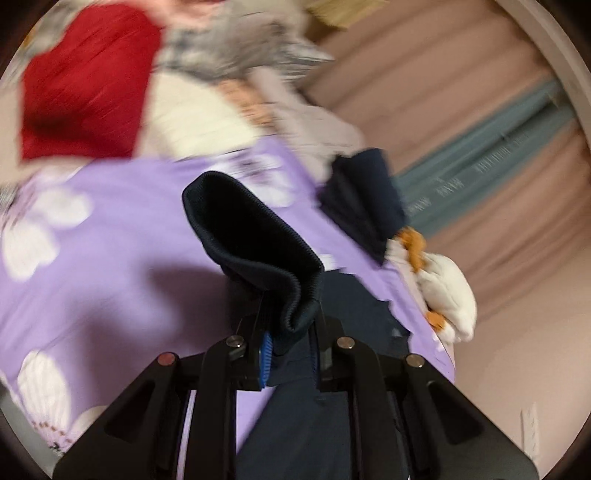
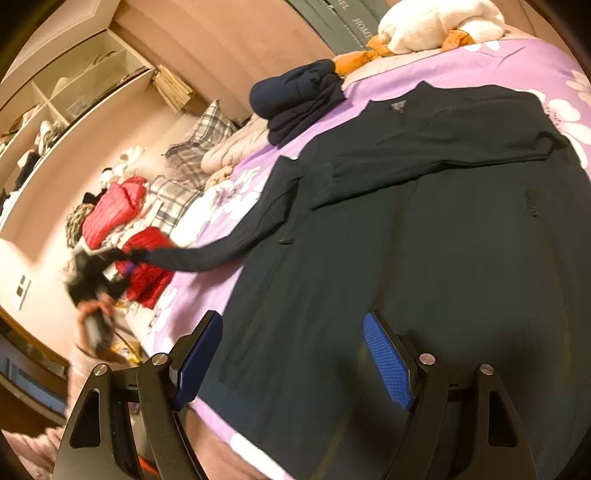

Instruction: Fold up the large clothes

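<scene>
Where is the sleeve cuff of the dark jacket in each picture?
Left wrist view: the ribbed sleeve cuff sits at center, pinched in the left gripper.
Right wrist view: the cuff is far left, at the stretched sleeve's end.
Shared landmark: the purple flowered bedsheet.

Legible text, right wrist view: the word "HOME" in pale capitals is showing on the grey-green band (image 2: 347, 26) running behind the bed; a second fragment ending in what looks like "…IL" is sitting just left of it, too cut off to read in full.

Left wrist view: rows of pale lettering are appearing on the same grey-green band (image 1: 480, 162), but motion blur is leaving them unreadable.

No other labels, brands or numbers are reading clearly in either view.
</scene>
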Demonstrator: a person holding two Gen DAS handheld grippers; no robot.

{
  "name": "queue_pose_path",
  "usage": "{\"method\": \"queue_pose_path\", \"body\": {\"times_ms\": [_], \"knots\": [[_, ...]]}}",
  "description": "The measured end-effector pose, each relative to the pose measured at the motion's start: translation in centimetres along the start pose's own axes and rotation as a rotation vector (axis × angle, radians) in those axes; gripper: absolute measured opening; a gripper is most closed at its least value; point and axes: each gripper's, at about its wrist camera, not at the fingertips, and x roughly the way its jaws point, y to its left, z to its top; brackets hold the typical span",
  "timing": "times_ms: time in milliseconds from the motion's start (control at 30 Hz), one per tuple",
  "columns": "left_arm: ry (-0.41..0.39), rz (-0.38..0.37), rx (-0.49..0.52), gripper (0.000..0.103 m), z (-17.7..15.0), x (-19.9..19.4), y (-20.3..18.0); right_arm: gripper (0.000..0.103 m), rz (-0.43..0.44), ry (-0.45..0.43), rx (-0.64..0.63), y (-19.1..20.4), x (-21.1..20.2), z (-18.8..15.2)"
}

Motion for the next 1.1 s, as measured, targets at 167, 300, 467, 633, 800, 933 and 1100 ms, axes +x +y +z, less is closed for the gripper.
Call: {"method": "queue_pose_path", "body": {"times_ms": [167, 300, 467, 633, 800, 933, 1100], "knots": [[0.055, -0.078, 0.192, 0.014, -1.6, 3.4, -11.5, 0.079, -0.028, -0.04, 0.026, -2.7, -1.5, 0.0], [0.128, -0.119, 0.383, 0.015, -5.3, 7.4, -21.1, 0.079, -0.036, -0.096, 0.079, -5.4, -3.8, -0.1], [0.298, -0.17, 0.542, 0.017, -13.9, 14.2, -30.9, 0.079, -0.068, -0.182, 0.16, -8.9, -7.4, -0.4], [0.412, -0.156, 0.628, 0.027, -21.9, 20.4, -35.4, 0.079, -0.144, -0.215, 0.222, -11.5, -9.4, -1.0], [0.541, -0.219, 0.605, 0.066, -25.9, 24.1, -35.2, 0.079, -0.174, -0.224, 0.262, -12.6, -10.6, -1.5], [0.547, -0.287, 0.614, 0.067, -24.6, 22.7, -33.5, 0.079, -0.185, -0.215, 0.272, -12.5, -10.0, -0.8], [0.416, -0.201, 0.518, 0.076, -17.6, 20.2, -25.3, 0.079, -0.164, -0.211, 0.241, -11.9, -8.2, 1.9]]}}
